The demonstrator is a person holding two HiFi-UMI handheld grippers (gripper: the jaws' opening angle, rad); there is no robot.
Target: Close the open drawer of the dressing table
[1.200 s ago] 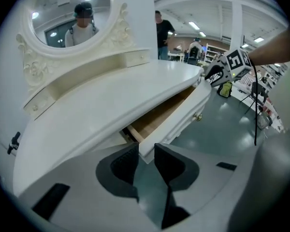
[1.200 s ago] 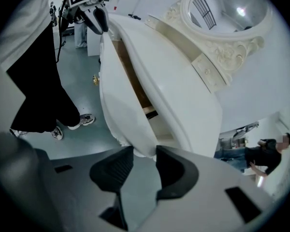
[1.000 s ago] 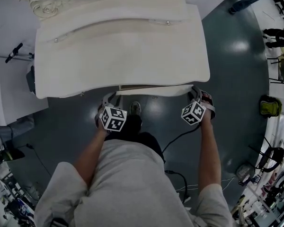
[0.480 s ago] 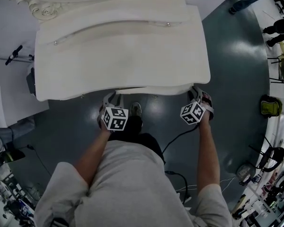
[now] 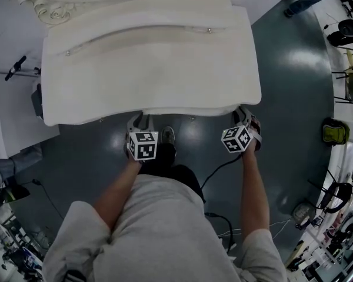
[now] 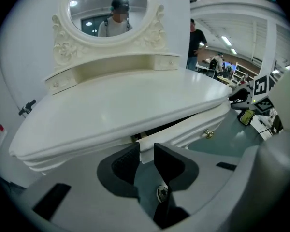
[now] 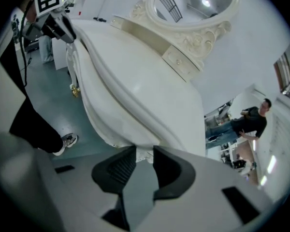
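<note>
Since a second ago the drawer (image 5: 188,111) has slid inward. In the head view its front, which stood out from under the dressing table (image 5: 153,63) with a dark gap behind it, is now only a thin pale lip beneath the top's front edge. The left gripper (image 5: 137,122) is at its left end and the right gripper (image 5: 245,116) at its right end, both just below that edge. In the left gripper view the drawer is not quite home: a dark slit remains between top and drawer front, and the brass knob (image 6: 208,134) sits off to the right. The front's near end stands between the fingers (image 6: 170,161), which are set narrow and appear to clamp it. In the right gripper view the fingers (image 7: 117,170) are closing with a carved white edge between their tips, seemingly the front's other end; whether the pads press on it yet is unclear. The likeliest trouble is a skewed push: if one end leads, the drawer could bind short of flush. Fingers straddling the front could also be nipped against the top's overhang, or slip off the thin edge.
</note>
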